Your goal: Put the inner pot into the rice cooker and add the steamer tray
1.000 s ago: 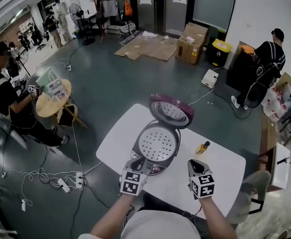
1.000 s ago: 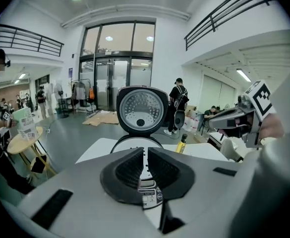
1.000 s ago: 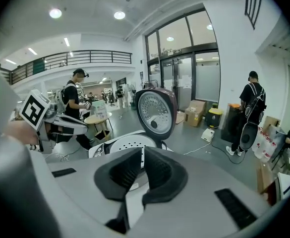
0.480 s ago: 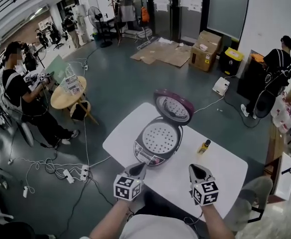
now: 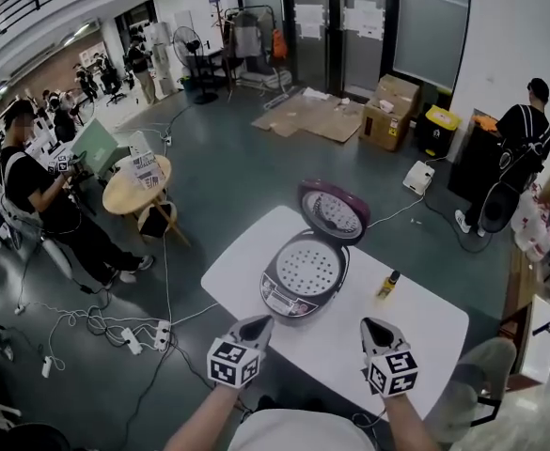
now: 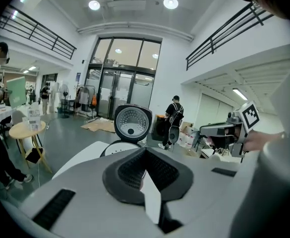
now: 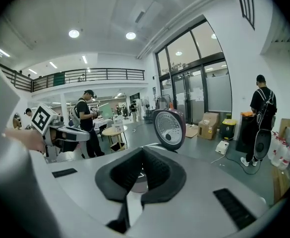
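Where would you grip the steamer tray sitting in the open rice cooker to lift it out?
Probably its near rim, coming from above on the person's side: the steamer tray lies flat inside the rice cooker, and the raised lid blocks the far side. Any handles are too small to make out.

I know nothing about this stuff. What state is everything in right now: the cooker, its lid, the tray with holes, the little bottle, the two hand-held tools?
Rice cooker: standing on the table, open.
Lid: swung up, fully open.
Steamer tray: seated in the cooker's mouth.
Bottle: upright, apart from the cooker.
Left tool: shut, empty.
Right tool: shut, empty.
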Motion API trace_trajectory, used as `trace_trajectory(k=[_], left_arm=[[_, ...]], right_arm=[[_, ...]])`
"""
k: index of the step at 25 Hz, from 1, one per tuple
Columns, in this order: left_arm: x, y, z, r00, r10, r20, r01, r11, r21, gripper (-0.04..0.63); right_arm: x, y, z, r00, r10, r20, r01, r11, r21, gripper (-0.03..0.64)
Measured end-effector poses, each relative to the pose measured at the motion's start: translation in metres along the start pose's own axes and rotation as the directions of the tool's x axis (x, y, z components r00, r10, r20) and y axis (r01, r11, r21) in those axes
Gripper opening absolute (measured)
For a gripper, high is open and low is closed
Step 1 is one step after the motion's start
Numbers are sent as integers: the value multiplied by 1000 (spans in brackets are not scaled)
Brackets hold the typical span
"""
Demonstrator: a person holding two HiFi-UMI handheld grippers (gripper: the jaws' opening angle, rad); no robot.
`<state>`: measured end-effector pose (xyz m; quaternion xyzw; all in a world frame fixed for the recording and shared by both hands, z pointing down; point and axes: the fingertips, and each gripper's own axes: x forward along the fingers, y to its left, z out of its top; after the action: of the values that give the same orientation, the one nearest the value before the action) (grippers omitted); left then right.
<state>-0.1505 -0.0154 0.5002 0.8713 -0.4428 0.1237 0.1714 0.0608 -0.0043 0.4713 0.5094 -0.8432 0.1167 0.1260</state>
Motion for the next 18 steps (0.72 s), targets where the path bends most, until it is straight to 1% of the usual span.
trace_trajectory(k=[3,5,9,13,18], left_arm=[[-9,0,3,1000,-22,-1,22,999,37,14],[-15,0,5,999,-36,4,36,998,45,14],[-20,5,7,998,-53,17,53,998,35,14],[-22,8,7,998,-59,23,59,998,12,14],[-24,7,10,997,-72,28,72,997,3,14]], right_arm=[[0,10,5,1000,-7,11,7,1000,3,12],[-1,19,8,1000,-6,21,6,1000,0,12],[2,32,15,999,-3,39,4,1000,-23,12],[1,34,16,999,-13,39,13,1000,-4,11],[0,38,18,999,-18,39,18,1000,0,12]])
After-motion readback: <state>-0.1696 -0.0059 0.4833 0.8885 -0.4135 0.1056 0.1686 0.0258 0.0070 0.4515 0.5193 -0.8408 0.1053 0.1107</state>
